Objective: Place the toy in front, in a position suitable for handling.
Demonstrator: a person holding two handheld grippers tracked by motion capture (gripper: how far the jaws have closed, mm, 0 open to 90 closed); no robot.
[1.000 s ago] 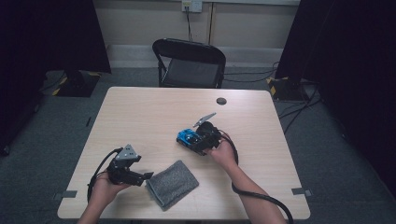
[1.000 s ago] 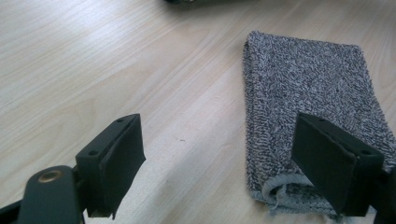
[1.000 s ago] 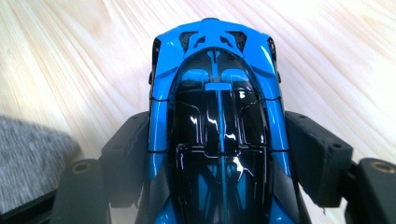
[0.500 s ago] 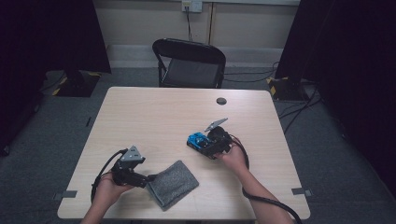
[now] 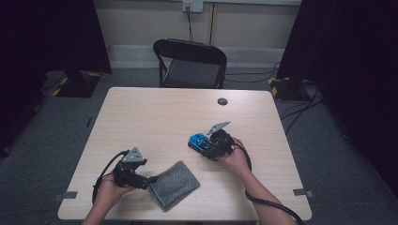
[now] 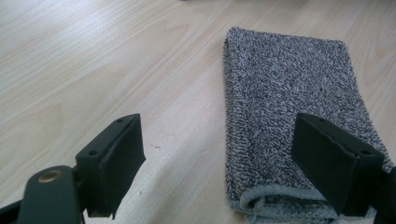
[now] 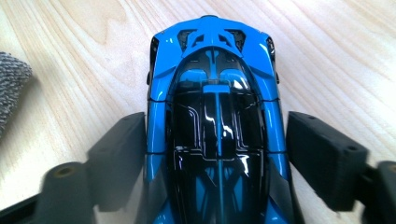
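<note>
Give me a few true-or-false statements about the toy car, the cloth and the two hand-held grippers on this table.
1. The toy car is red. False: it is blue and black.
2. The right gripper has the car between its jaws. True; the jaws have just been opening, with a gap showing on one side.
3. The grey cloth lies folded on the table. True.
4. The left gripper is clamped on the cloth. False: its jaws stand open.
5. The car sits on the cloth. False: it stands apart, on bare wood.
</note>
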